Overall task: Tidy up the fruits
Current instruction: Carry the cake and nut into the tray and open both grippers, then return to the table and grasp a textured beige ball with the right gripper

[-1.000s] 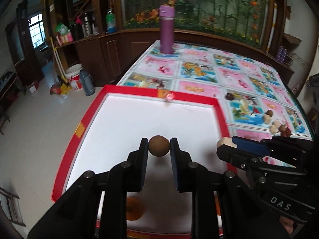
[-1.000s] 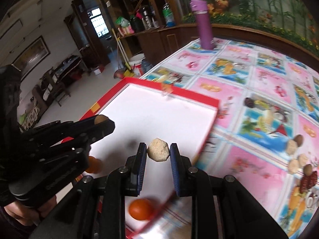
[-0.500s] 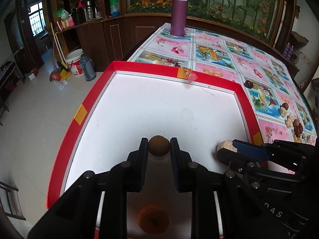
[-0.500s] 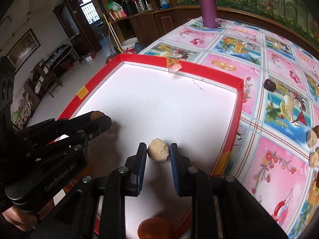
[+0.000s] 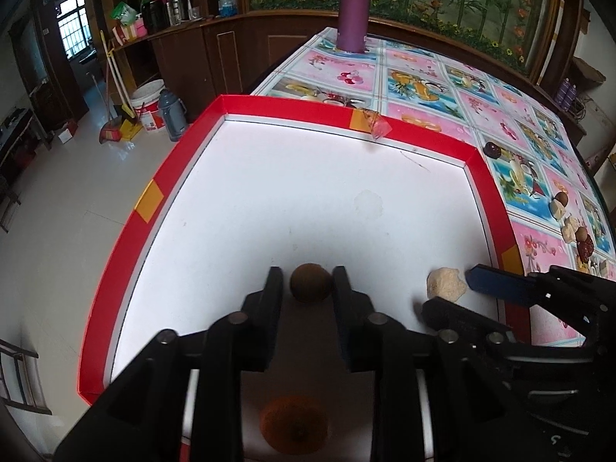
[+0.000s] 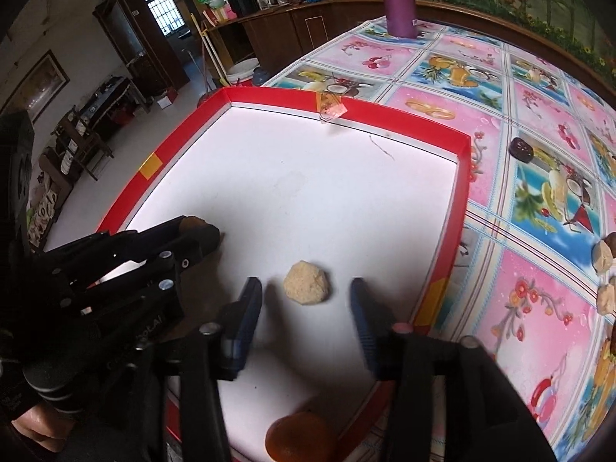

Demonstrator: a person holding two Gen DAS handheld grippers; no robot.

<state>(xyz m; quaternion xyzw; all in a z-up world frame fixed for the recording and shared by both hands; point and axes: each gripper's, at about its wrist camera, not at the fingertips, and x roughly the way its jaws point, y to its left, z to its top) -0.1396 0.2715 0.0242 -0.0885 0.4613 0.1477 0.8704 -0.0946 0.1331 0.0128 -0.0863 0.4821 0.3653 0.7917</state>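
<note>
A white tray with a red rim (image 5: pixel 154 196) (image 6: pixel 464 154) lies on the table. My left gripper (image 5: pixel 310 288) is shut on a round brown fruit (image 5: pixel 311 287) just above the tray floor; it also shows in the right wrist view (image 6: pixel 200 227). My right gripper (image 6: pixel 306 308) is open, its fingers either side of a pale beige lumpy fruit (image 6: pixel 307 287) that rests on the tray floor. That fruit shows in the left wrist view (image 5: pixel 446 289) beside the blue fingertip (image 5: pixel 485 279). An orange (image 5: pixel 294 429) (image 6: pixel 300 437) lies at the tray's near edge.
Several small brown, beige and dark red fruits (image 5: pixel 569 227) (image 6: pixel 602 258) lie on the patterned tablecloth right of the tray. A dark fruit (image 5: pixel 492 150) (image 6: pixel 520 149) lies alone farther back. A purple bottle (image 5: pixel 354 4) (image 6: pixel 398 0) stands at the table's far end.
My right gripper has opened and let the beige fruit down onto the tray floor. Both grippers have moved lower and closer to the tray. The left stays shut on the brown fruit.
</note>
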